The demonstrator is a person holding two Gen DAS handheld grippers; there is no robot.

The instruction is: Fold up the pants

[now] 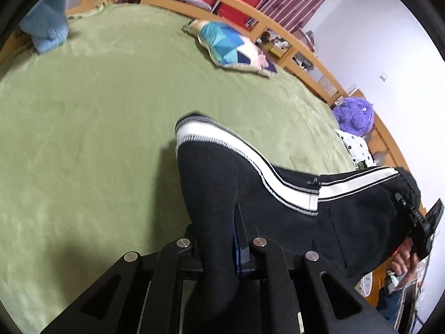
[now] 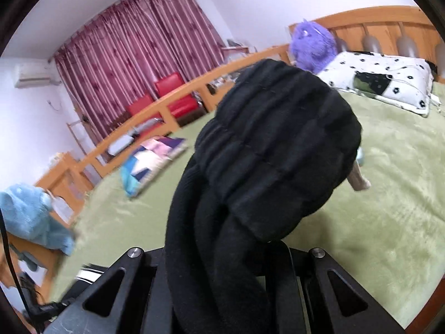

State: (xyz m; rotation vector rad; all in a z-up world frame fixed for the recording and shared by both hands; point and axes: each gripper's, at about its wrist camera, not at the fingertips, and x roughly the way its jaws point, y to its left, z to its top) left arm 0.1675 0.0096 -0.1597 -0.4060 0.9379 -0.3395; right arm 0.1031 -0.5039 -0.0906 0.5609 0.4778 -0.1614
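Black pants with a white side stripe hang above the green bed cover, stretched between both grippers. My left gripper is shut on the leg end, and the striped cuff folds over beyond its fingers. In the left wrist view the other gripper shows at the far right, held by a hand, at the gathered waistband. In the right wrist view my right gripper is shut on the bunched black waistband of the pants, which rises in front of the lens and hides its fingertips.
A patchwork cushion lies near the bed's far side. A blue plush sits at one corner, a purple plush and a white spotted pillow by the headboard. A wooden rail edges the bed; red chairs and curtains stand beyond.
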